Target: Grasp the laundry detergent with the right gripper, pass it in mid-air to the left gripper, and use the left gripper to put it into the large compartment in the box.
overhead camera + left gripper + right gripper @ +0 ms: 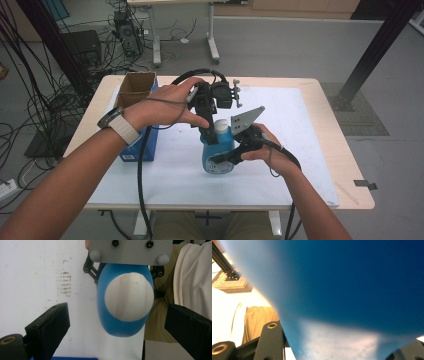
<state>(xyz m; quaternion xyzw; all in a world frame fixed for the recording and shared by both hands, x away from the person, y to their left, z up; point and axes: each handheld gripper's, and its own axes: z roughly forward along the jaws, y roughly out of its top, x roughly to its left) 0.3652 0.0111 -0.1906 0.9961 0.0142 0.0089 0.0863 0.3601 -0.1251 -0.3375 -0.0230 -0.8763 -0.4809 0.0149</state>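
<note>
Right claw is clamped on the blue bottle, pinning it upright mid-table so the left claw, jaws wide, can drop over the white cap.

No wording can be read: the blue bottle carries a label (too blurred to make out), and print on the blue box is equally illegible.

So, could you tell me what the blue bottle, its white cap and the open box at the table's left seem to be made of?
Blue bottle: probably plastic, smooth and slightly glossy, with a moulded seam. White cap: likely matte plastic, with a faint ridge across it. Open box: cardboard, going by its raw brown flaps; the outside looks printed blue.
</note>
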